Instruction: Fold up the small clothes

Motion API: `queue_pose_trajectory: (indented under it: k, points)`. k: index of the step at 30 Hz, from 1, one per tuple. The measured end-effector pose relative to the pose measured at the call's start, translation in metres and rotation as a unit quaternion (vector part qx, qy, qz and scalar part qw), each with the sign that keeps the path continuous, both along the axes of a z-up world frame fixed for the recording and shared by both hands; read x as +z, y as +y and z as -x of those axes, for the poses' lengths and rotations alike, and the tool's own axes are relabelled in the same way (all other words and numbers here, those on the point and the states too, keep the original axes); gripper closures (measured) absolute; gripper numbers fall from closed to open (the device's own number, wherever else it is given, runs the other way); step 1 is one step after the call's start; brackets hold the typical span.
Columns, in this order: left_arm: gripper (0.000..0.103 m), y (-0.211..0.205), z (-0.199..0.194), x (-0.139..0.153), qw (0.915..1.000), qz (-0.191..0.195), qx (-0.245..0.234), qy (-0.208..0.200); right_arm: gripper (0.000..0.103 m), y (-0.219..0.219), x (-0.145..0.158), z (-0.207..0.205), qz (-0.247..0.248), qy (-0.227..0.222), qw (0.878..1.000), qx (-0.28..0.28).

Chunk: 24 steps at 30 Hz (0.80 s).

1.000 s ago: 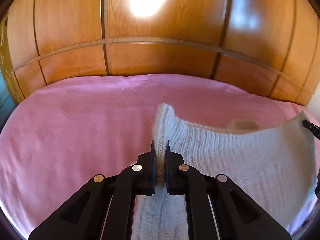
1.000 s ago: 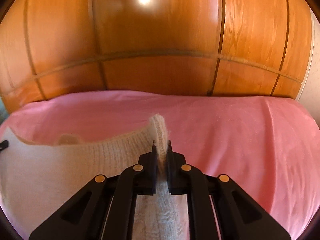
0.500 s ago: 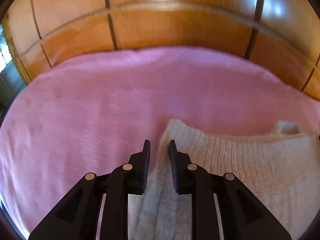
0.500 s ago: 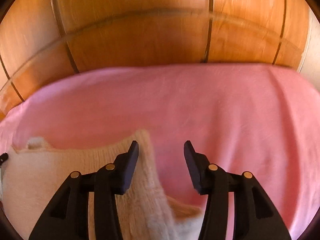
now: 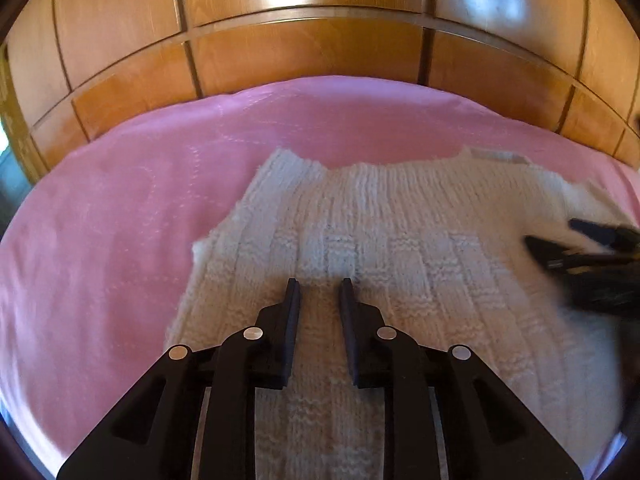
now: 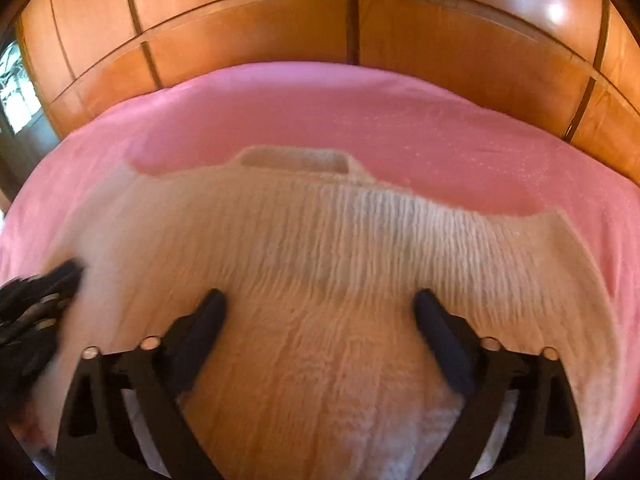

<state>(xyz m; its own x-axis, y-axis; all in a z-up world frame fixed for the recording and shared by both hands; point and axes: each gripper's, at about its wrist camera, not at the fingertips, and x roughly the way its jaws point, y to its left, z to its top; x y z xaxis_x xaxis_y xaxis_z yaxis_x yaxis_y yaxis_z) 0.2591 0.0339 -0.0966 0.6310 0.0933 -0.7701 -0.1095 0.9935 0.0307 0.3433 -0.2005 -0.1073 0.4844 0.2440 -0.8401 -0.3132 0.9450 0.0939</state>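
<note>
Since one second ago, both grippers have let go of the upper edge of the white knitted sweater (image 5: 400,248), which then hung between them and now lies flat on the pink bed cover (image 5: 112,240). Left gripper (image 5: 319,286): fingers a narrow gap apart, holding nothing, poised over the sweater's left half. Right gripper (image 6: 320,300): fingers spread wide, likewise empty, over the middle of the garment; it appears blurred at the right edge of the left wrist view. Sweater position: spread across the bed cover, collar (image 6: 294,160) toward the wooden panelling (image 6: 360,36), hem toward the cameras and out of view. Its width runs side to side between the two grippers, its ribs away from them toward the collar. Key relation for the coming move, as a judgement: the sweater's left edge lies to the left of the left gripper and is nearer to that one, while the right shoulder (image 6: 560,220) lies to the right of the right gripper, so each side fold would fall to its own hand.
</note>
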Motion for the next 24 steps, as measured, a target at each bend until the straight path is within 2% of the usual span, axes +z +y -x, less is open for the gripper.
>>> queue_pose_trajectory:
  k: [1,3,4,5,9,12,16,24]
  points:
    - [0.083,0.002,0.005,0.008,0.9999,0.016,0.003,-0.001,0.006,-0.001,0.001,-0.002,-0.006,0.004,1.000,-0.007]
    - [0.081,0.002,0.019,0.024,0.9996,0.021,-0.001,-0.019,0.006,-0.002,0.004,0.003,-0.010,-0.002,1.000,-0.004]
    - [0.070,0.002,0.025,0.028,0.9995,0.018,0.000,-0.025,0.006,-0.004,0.004,0.004,-0.015,-0.004,1.000,-0.004]
    - [0.065,0.003,0.032,0.033,0.9993,0.019,0.000,-0.032,0.006,-0.007,0.005,0.004,-0.017,-0.004,1.000,-0.008]
    - [0.051,0.009,0.058,0.046,0.9985,0.021,0.005,-0.050,0.006,-0.010,0.019,0.017,-0.019,-0.016,1.000,-0.018]
    - [0.050,0.019,0.073,0.051,0.9981,0.027,0.010,-0.054,0.006,-0.017,0.030,0.037,-0.016,-0.028,0.999,-0.014]
    - [0.050,0.026,0.088,0.053,0.9978,0.029,0.017,-0.057,0.006,-0.040,0.045,0.070,-0.037,-0.036,0.998,-0.027]
    - [0.050,0.039,0.108,0.051,0.9977,0.030,0.026,-0.054,0.006,-0.086,0.048,0.119,-0.074,-0.030,0.994,-0.075]
